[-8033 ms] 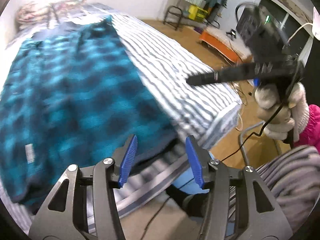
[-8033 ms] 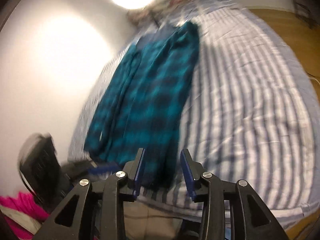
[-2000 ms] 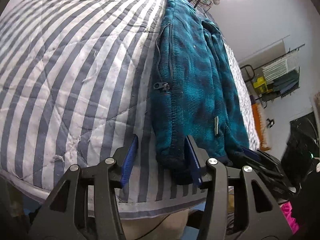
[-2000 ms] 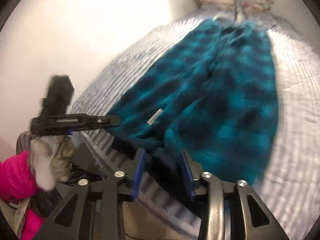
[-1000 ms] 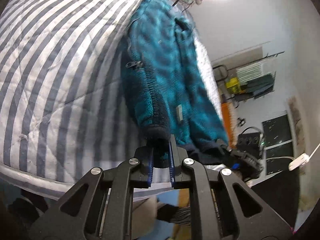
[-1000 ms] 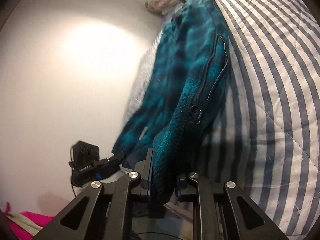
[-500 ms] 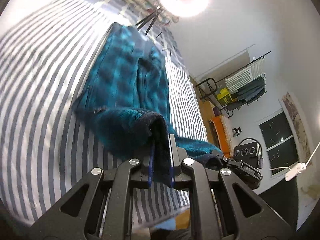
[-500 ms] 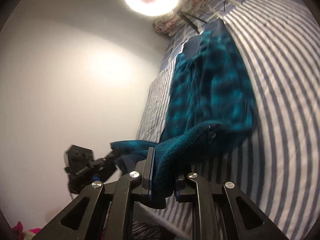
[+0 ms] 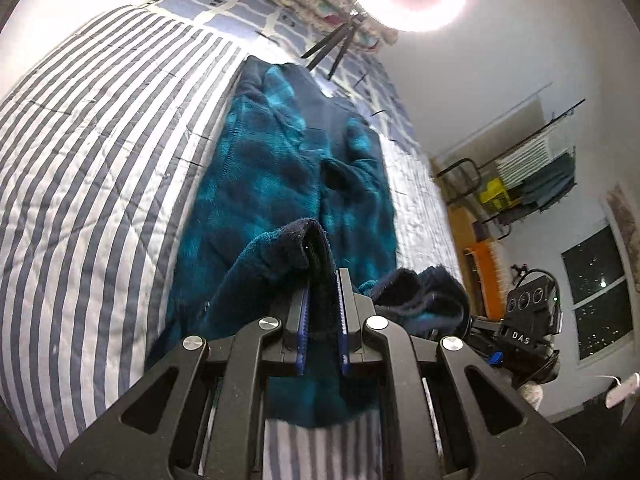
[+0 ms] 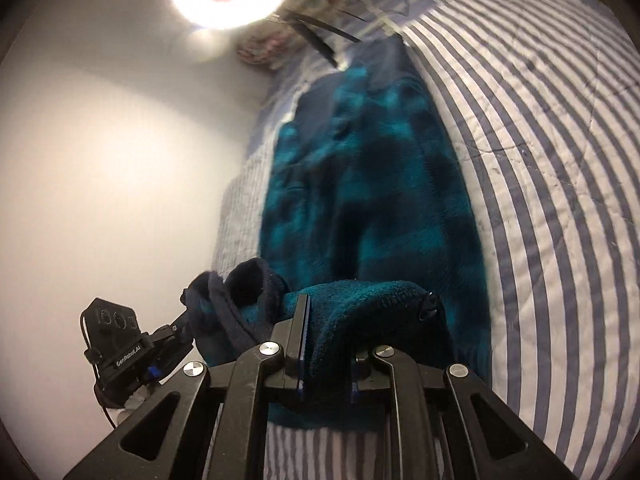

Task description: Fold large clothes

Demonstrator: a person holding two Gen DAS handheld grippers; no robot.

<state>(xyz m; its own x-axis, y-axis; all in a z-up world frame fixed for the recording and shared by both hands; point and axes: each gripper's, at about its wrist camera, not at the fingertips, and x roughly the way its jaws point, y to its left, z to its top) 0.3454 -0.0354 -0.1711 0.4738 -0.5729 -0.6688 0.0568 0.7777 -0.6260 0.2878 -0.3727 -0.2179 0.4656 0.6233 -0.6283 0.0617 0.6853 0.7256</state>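
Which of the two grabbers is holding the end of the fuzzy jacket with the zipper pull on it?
The right gripper. The teal fleece jacket bunched in its jaws shows a small metal zipper pull; the left gripper pinches plain dark hem.

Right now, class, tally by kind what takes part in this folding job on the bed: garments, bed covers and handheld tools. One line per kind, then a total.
Teal and navy checked fleece jacket: 1
Blue and white striped quilted bed cover: 1
Black handheld tools with blue pads, left tool and right tool, each clamped on the jacket's hem: 2
Total: 4
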